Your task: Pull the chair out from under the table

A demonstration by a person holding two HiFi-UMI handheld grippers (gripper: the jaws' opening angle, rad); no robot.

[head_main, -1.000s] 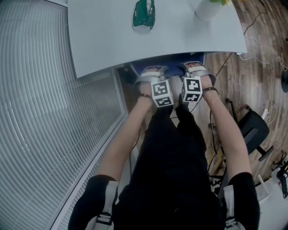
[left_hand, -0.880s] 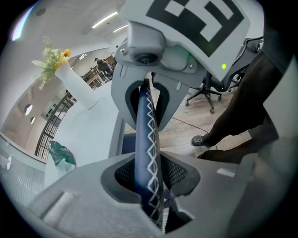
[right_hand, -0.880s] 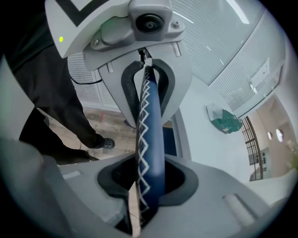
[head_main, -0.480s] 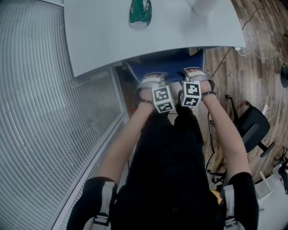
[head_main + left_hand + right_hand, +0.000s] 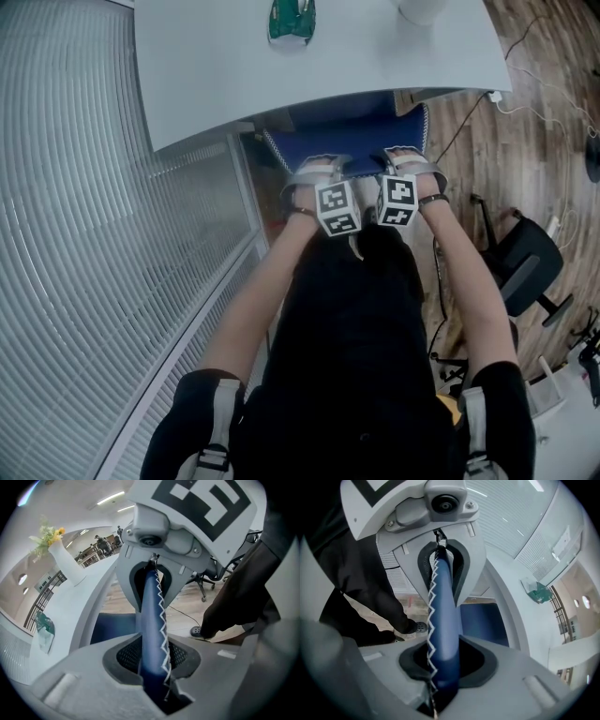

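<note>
Chair, half under the table: left gripper and right gripper pinch its stitched top edge, jaws having just closed further; both hands point steeply down.

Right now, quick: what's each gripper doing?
Left gripper: jaws have just been closing, clamped on the blue white-stitched chair back.
Right gripper: jaws likewise just been closing, clamped on the same chair back.

Bright, even light; fisheye-warped edges
</note>
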